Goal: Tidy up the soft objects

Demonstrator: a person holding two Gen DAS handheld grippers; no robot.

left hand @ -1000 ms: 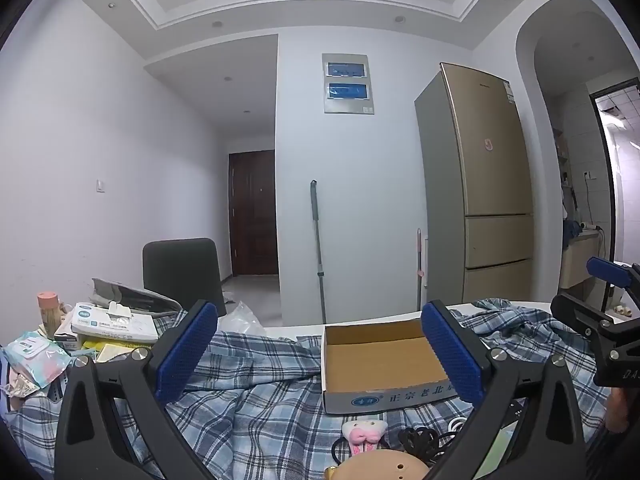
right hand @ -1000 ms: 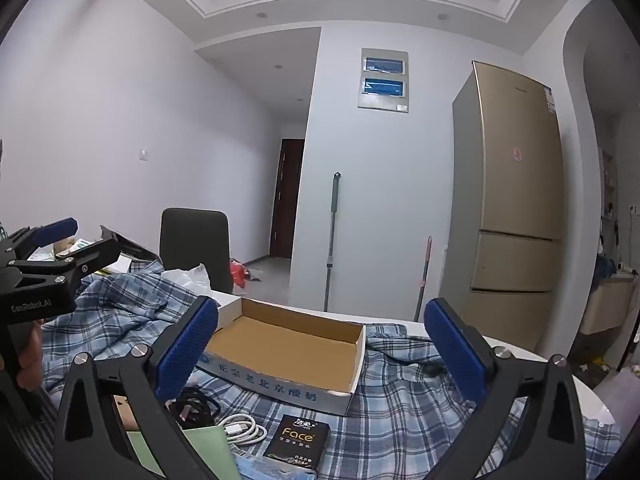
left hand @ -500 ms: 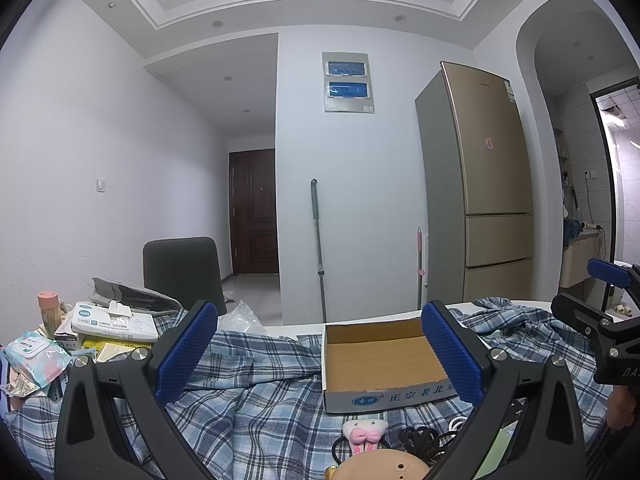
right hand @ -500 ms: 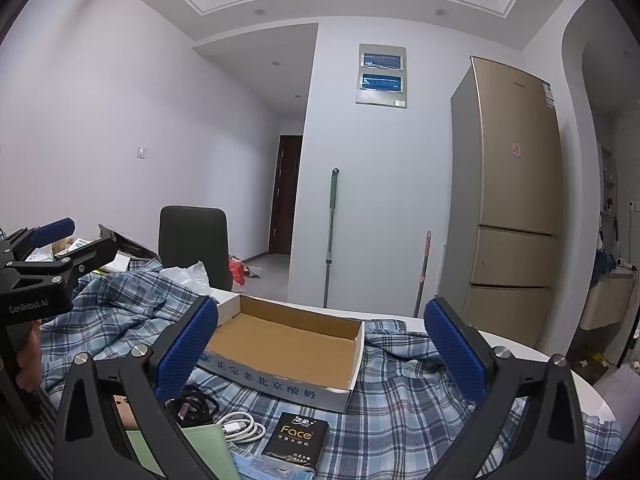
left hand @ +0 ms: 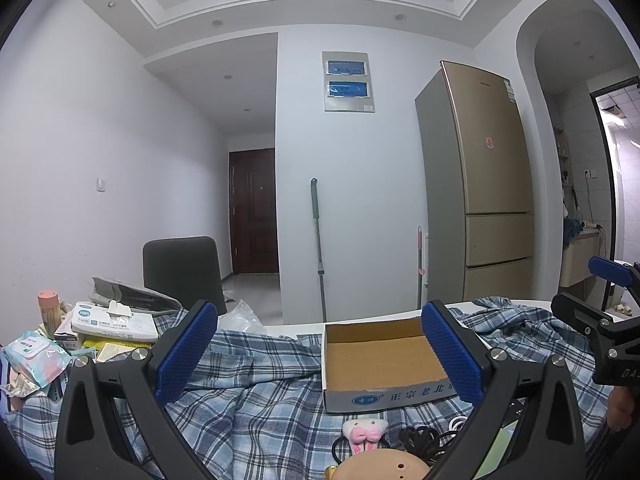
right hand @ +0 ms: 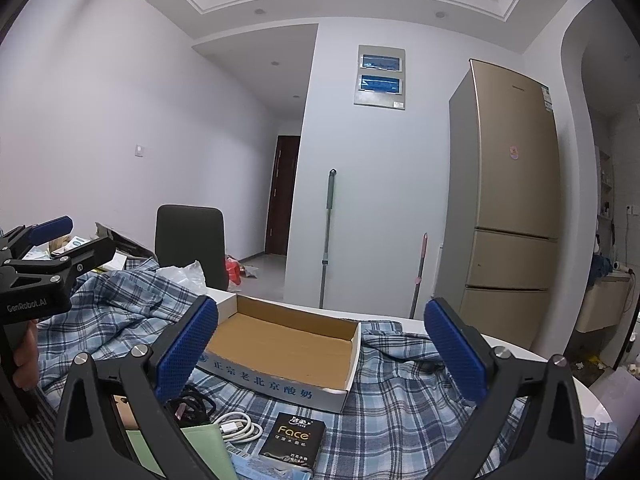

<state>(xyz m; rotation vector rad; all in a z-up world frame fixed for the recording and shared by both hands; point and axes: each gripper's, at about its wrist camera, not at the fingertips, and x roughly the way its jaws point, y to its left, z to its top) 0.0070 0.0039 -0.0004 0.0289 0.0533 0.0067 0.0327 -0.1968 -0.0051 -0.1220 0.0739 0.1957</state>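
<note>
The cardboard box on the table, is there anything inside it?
The box looks empty: bare brown floor shows in both views. Its near inside corner is hidden behind the left gripper's jaw and the box wall.

Only a slight shift shows, and only in the right wrist view. The cardboard box [right hand: 280,344], the black packet [right hand: 291,438] in front of it and the white cable [right hand: 240,428] beside that all sit a touch further left and slightly higher than a second ago. The left gripper [right hand: 80,240] at the left edge has slid the same way. The right gripper [right hand: 320,348] seems to have turned a shade to its right and dipped, though the fisheye makes so small a drift hard to judge.
</note>
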